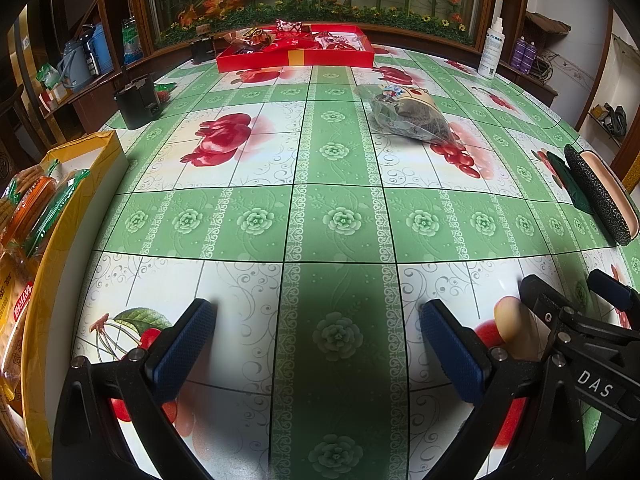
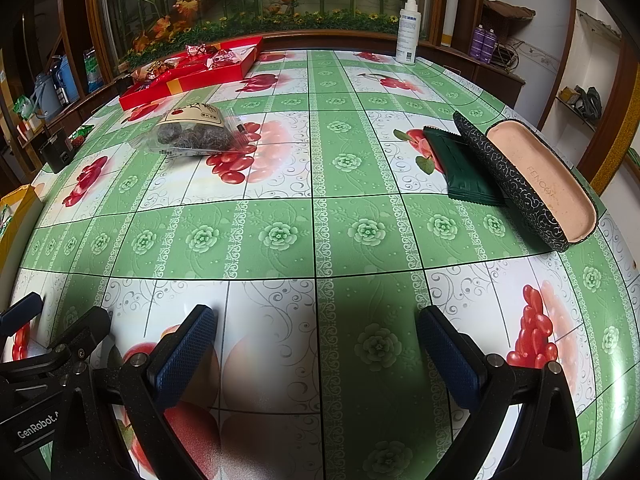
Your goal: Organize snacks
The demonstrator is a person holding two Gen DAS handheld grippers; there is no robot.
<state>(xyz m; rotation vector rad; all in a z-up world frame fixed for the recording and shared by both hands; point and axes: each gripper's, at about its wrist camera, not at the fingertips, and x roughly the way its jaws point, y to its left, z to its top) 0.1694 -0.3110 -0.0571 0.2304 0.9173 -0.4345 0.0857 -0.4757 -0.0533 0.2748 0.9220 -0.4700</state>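
Both my left gripper (image 1: 316,344) and my right gripper (image 2: 316,348) are wide apart, holding nothing. The snack bag (image 2: 196,132) lies mid-table (image 2: 280,236), the red tray (image 2: 192,74) by the far edge.

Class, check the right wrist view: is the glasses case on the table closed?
No: the glasses case lies open, showing its pink lining, beside a dark green packet.
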